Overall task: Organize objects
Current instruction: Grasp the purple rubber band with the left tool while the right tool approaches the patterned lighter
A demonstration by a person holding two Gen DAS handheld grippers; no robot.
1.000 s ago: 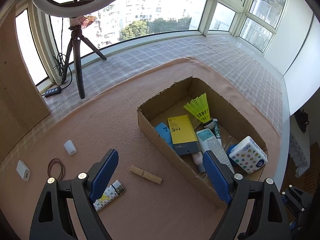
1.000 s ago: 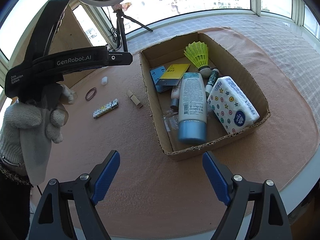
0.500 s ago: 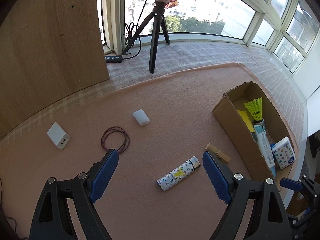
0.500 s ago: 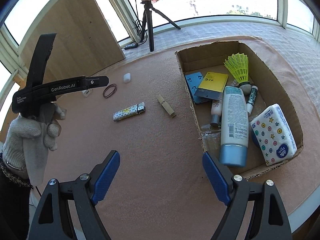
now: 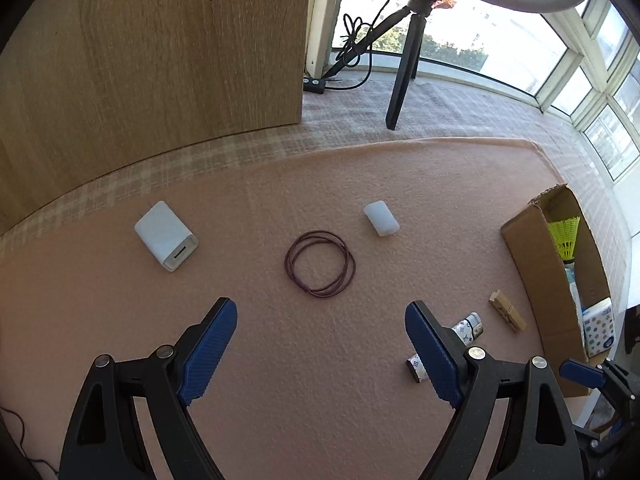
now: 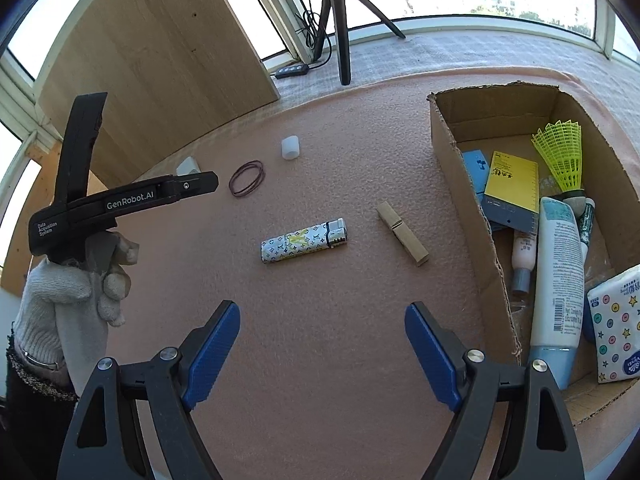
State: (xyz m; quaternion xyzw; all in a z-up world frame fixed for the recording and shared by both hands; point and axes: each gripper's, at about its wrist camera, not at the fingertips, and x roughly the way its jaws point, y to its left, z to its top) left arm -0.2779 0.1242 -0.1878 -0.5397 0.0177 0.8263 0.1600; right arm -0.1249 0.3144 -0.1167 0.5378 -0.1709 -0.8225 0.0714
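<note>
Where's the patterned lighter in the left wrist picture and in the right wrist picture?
Left wrist: the lighter sits lower right, partly hidden behind the left gripper's right finger.
Right wrist: the lighter lies near the centre, fully visible on the pink mat.
Shared landmark: the wooden clothespin lies just right of it in both.

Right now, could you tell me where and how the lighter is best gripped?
Probably across its narrow mid-body, coming from above. The lighter lies flat and alone on the mat, long sides exposed, and the open right hand-held gripper sits just short of it.
</note>
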